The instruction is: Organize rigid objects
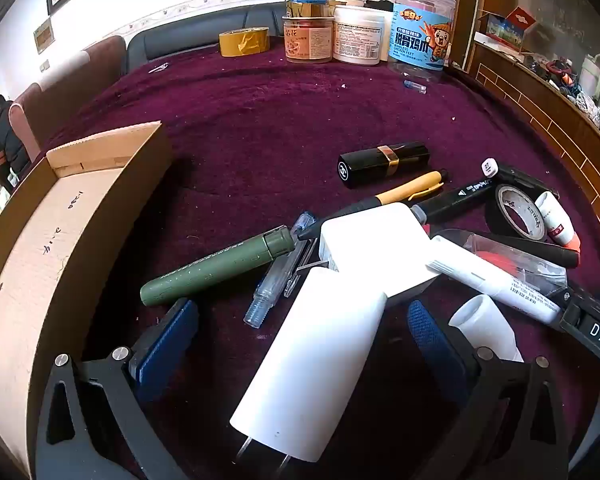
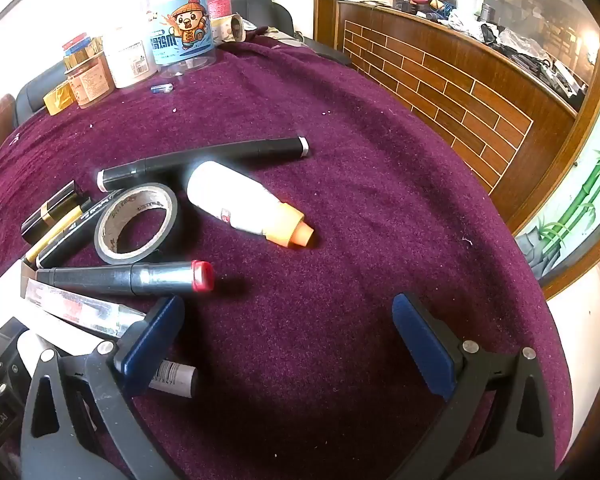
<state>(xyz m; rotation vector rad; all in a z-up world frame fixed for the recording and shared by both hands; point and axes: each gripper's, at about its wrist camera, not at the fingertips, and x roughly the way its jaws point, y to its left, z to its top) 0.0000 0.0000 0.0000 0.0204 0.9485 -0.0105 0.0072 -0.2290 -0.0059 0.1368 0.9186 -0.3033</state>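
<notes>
Purple cloth (image 1: 260,120) covers your counter. Left wrist view: cardboard box (image 1: 60,220) sits left, nothing visible inside; your left gripper (image 1: 300,336), jaws apart, straddles a white charger (image 1: 320,360). Right wrist view alone shows the orange-capped bottle (image 2: 240,200); your right gripper (image 2: 288,344) gapes over bare cloth.

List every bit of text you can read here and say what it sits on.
"DAS" on the black device, cut off by the frame edge.
"27" on the marker cap.
"CC" logo on the lipstick end.
Handwritten marks on the cardboard box, unclear.
Large Chinese characters on the blue-labelled jar; its small print is blurred.
Labels on the white jar, tape roll and glue bottle: too small to read.
</notes>
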